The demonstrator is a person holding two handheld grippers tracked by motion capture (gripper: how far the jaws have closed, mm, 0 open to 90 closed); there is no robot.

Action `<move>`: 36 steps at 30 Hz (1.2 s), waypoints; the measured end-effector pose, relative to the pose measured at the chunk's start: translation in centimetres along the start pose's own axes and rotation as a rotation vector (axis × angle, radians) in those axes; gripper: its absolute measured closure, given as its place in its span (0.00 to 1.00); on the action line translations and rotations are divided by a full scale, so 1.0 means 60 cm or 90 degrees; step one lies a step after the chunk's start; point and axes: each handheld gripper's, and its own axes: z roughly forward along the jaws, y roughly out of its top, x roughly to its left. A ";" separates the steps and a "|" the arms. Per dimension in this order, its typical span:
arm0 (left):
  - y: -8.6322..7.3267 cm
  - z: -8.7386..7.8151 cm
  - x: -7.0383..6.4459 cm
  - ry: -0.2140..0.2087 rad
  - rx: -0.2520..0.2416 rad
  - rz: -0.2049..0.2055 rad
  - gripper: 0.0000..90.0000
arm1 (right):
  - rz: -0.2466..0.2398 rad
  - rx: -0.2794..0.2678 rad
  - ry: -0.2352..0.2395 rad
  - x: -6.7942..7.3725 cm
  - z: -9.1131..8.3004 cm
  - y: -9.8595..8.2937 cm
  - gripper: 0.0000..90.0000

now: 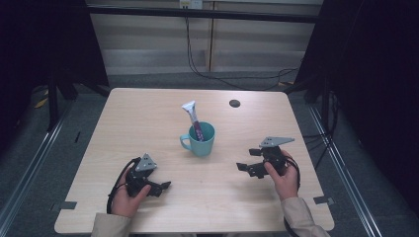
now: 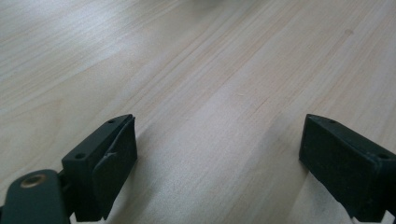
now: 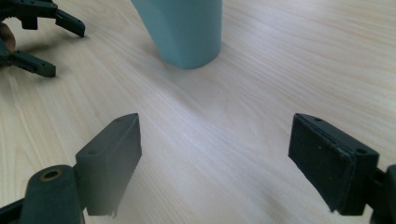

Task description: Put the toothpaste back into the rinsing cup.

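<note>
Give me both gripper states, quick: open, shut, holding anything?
Left gripper: open, holding nothing, over bare table.
Right gripper: open, holding nothing, jaws pointed toward the teal mug.

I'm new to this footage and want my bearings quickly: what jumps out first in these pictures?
A teal mug stands near the middle of the pale wooden table, with a tube sticking up out of it, white crimped end on top. Nearer the person, the left gripper and right gripper flank the mug, both open and holding nothing. A small dark round spot sits beyond the mug.
</note>
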 end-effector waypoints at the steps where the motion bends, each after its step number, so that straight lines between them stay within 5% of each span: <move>1: 0.000 0.000 0.000 0.000 0.000 0.000 0.12 | 0.002 0.000 -0.001 -0.001 -0.002 -0.003 0.18; 20: 0.000 0.000 0.000 0.001 -0.001 -0.002 0.12 | 0.020 0.025 -0.025 -0.022 -0.022 -0.058 0.18; 36: 0.000 0.000 0.000 0.000 -0.002 -0.003 0.12 | -0.008 0.061 -0.052 -0.023 -0.026 -0.088 0.18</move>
